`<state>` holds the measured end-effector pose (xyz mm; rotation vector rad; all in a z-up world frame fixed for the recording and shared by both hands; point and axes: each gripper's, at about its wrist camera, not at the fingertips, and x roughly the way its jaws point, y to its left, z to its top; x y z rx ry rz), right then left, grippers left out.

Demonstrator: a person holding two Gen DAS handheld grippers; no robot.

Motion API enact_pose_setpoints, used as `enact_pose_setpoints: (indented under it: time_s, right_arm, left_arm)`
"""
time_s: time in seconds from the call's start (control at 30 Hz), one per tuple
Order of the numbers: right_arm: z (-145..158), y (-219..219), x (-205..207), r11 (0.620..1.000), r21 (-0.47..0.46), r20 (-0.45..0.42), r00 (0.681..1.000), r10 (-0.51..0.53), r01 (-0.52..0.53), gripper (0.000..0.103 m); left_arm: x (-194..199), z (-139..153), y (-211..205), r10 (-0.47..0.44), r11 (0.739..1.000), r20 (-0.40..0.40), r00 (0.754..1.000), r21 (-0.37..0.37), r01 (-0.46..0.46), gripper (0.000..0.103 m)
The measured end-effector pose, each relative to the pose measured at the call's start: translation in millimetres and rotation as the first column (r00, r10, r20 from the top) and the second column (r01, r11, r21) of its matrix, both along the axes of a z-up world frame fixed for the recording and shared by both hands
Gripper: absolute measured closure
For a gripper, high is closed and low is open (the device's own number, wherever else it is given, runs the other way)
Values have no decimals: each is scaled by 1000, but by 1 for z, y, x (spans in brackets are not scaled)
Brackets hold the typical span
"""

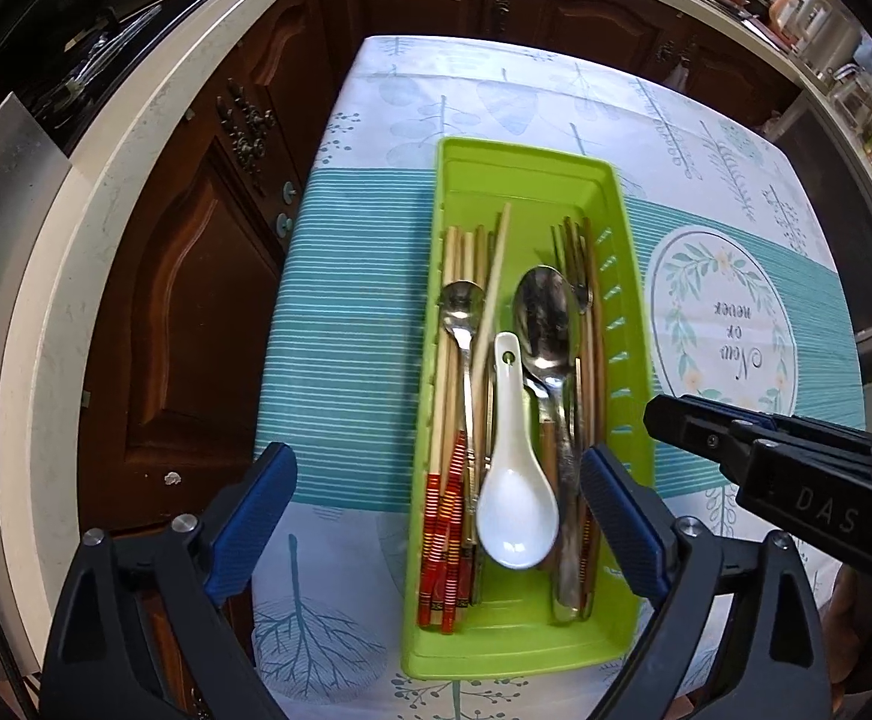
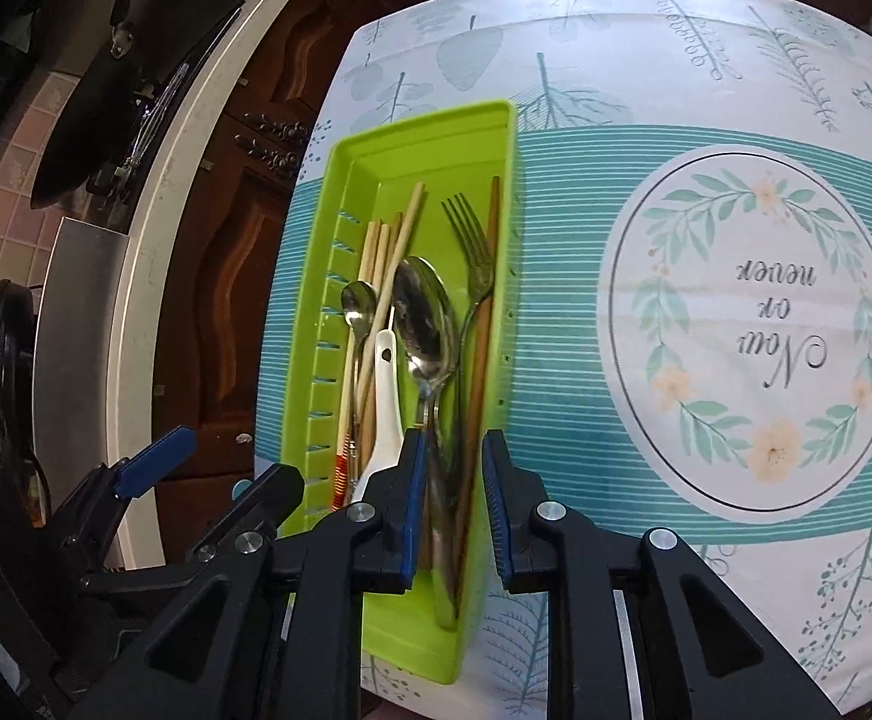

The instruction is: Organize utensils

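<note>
Two grippers work over one green plastic tray (image 1: 628, 276) that lies lengthwise on a table covered with a leaf-print tablecloth (image 1: 340, 324). In the left wrist view, our left gripper (image 1: 439, 525) hangs above the tray's near end with its jaws spread wide and nothing between the blue pads (image 1: 622, 534). The tray holds a mixed pile. A white ceramic soup spoon (image 1: 514, 480) lies bowl toward us on top of the heap. A large steel spoon (image 1: 547, 324) sits just right of it, and a smaller steel spoon (image 1: 460, 306) lies left of it. Wooden chopsticks with red banded ends (image 1: 445, 540) fill the left side, and fork tines (image 1: 574, 252) show near the right wall.

In the right wrist view, our right gripper (image 2: 453, 516) is low over the tray's (image 2: 340, 228) right side. Its jaws stand at a narrow gap, with the handles of the large spoon (image 2: 430, 324) and the fork (image 2: 475, 264) running between the pads (image 2: 415, 516). We cannot tell whether the pads touch those handles. A brown chopstick (image 2: 487, 300) lies along the tray's right wall. The soup spoon's handle (image 2: 383, 372) sits just left of the left pad. The left gripper's blue pad (image 2: 157, 459) appears at the lower left of this view. The right gripper (image 1: 754, 444) enters the left wrist view from the right, beside the tray. Dark wooden cabinets (image 1: 196, 300) under a pale countertop (image 1: 136, 138) stand beyond the table.
</note>
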<state>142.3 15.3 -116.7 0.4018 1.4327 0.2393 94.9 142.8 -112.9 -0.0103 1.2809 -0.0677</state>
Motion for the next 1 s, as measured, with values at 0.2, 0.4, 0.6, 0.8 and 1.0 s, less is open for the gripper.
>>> enact_pose_setpoints:
  time_s: [0.2, 0.4, 0.6, 0.8, 1.0]
  right_arm:
    - [6, -21, -17, 999, -38, 29, 999, -37, 38, 84]
    - [12, -47, -42, 990, -77, 58, 992, -111, 115, 80]
    - [30, -74, -75, 976, -108, 88, 980, -180, 189, 68]
    - [67, -99, -104, 963, -141, 130, 969, -211, 229, 55]
    - [107, -121, -122, 959, -180, 192, 964, -186, 221, 47]
  left_arm:
    - [-5, -2, -13, -52, 998, -9, 999, -20, 52, 1]
    - [-9, -2, -25, -95, 995, -21, 995, -43, 94, 1]
    - [-18, 12, -48, -170, 983, 1, 986, -74, 169, 1]
    - [-30, 39, -69, -178, 981, 46, 983, -68, 181, 1]
    - [-39, 62, -91, -118, 992, 86, 989, -28, 121, 1]
